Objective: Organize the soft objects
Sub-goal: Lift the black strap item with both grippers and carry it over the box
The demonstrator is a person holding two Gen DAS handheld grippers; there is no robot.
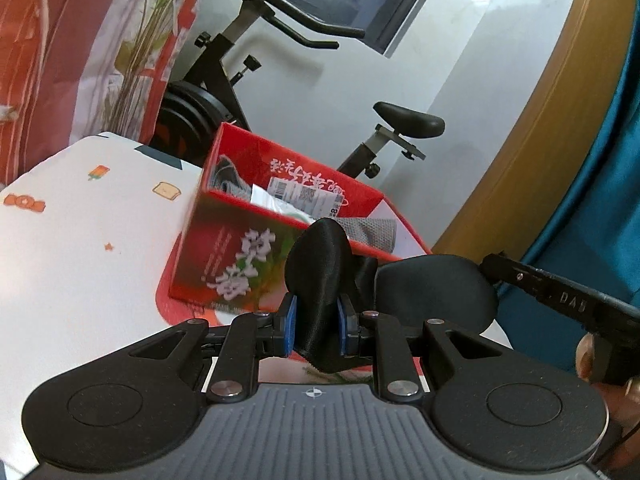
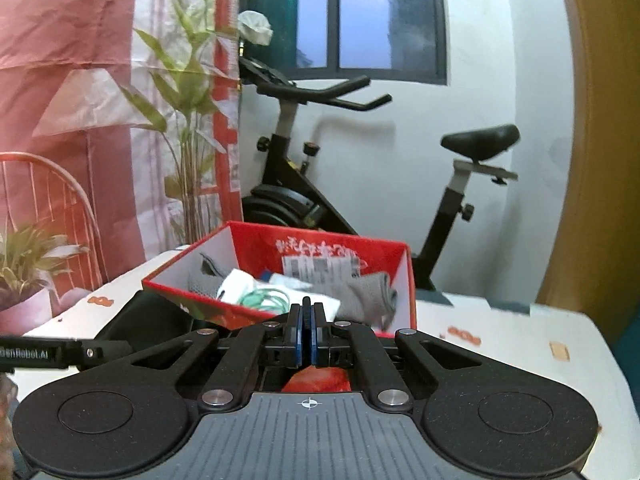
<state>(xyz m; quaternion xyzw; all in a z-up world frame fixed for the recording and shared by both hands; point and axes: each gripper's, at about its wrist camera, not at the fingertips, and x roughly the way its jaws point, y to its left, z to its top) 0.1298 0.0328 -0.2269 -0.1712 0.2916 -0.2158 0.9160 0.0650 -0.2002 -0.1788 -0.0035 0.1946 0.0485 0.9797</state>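
Note:
My left gripper (image 1: 316,326) is shut on a black satin eye mask (image 1: 320,268); one lobe stands up between the blue pads, the other (image 1: 436,292) spreads right. It hangs just in front of the red cardboard box (image 1: 240,252). The box (image 2: 280,248) holds grey cloths (image 2: 372,296), a white packet (image 2: 240,286) and a green cord (image 2: 268,300). My right gripper (image 2: 307,326) is shut with a thin dark edge between its pads; I cannot tell what it is. It sits at the box's near rim.
The box stands on a white table cover (image 1: 80,240) with small orange prints. An exercise bike (image 2: 320,200) stands behind the table by the white wall. A red patterned curtain (image 2: 80,80) and a potted plant (image 2: 24,272) are at the left.

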